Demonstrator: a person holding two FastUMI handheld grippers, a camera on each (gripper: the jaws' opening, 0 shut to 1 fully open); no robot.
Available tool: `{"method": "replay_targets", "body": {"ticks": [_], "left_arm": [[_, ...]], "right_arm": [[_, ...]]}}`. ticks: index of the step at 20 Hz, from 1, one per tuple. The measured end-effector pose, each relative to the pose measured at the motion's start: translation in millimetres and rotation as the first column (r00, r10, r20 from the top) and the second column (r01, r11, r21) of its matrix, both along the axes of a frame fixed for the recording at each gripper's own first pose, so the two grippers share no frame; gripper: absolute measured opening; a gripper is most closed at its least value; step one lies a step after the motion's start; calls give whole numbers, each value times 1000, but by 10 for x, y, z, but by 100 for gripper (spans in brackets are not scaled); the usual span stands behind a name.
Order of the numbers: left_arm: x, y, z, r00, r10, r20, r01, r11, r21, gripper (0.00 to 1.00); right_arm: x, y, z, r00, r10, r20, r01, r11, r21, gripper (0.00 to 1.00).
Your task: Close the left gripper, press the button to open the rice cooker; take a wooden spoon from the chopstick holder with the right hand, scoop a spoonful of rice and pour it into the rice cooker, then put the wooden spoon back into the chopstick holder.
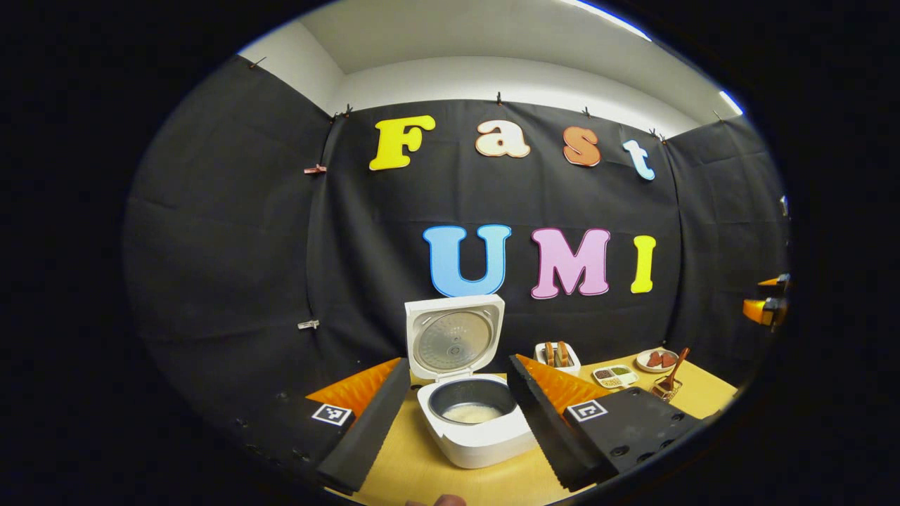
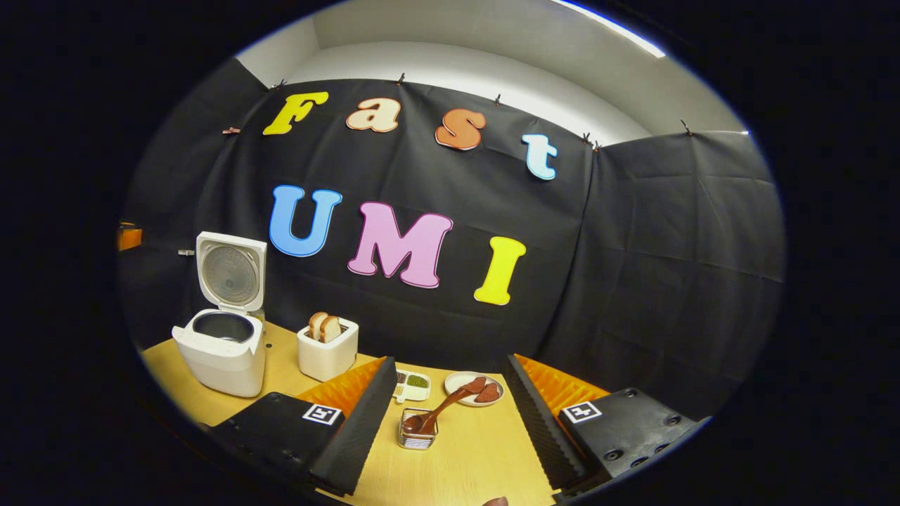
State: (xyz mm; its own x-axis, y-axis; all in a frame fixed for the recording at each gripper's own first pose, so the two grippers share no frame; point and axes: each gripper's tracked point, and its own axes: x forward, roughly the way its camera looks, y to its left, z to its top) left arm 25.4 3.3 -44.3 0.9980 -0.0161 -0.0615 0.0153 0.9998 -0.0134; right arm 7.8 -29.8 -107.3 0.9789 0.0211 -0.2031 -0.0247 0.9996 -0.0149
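We see the rice cooker (image 1: 472, 414) lid-up, rice inside, between the left gripper's (image 1: 457, 422) spread fingers. Right of the cooker, the wooden spoon (image 2: 439, 410) rests in the chopstick holder (image 2: 417, 430), between the right gripper's (image 2: 450, 429) parted fingers.

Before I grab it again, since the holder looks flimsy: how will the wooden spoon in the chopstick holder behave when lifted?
The wooden spoon looks stiff and light, so it should lift without bending. It leans at a slant, bowl down, in the small wire chopstick holder, which seems light too, so a sideways pull may tip or drag it. Its smooth handle may slip.
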Motion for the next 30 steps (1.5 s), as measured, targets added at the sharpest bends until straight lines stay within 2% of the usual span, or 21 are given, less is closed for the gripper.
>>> {"method": "replay_targets", "body": {"ticks": [4, 7, 12, 19, 25, 30], "left_arm": [[-183, -126, -76, 998, 52, -30, -52, 999, -4, 95], [-315, -243, -88, 995, 85, -41, -87, 995, -41, 95], [-420, -346, -104, 985, 159, -62, -162, 986, -48, 95], [-595, -507, -140, 970, 226, -88, -228, 974, -11, 94], [-716, -617, -180, 957, 270, -109, -271, 963, 5, 94], [-830, -669, -237, 944, 305, -130, -303, 952, 31, 94]], "right_arm": [[80, -204, -443, 999, 13, -48, -13, 1000, 4, 98], [199, -359, -753, 997, 27, -77, -26, 1000, 13, 98], [549, -490, -1330, 988, 59, -139, -50, 997, 65, 98], [945, -393, -2110, 967, 131, -221, -98, 983, 155, 98], [1221, -119, -2482, 945, 210, -251, -160, 966, 205, 98], [1429, 90, -2777, 924, 253, -288, -177, 948, 266, 98]]}}
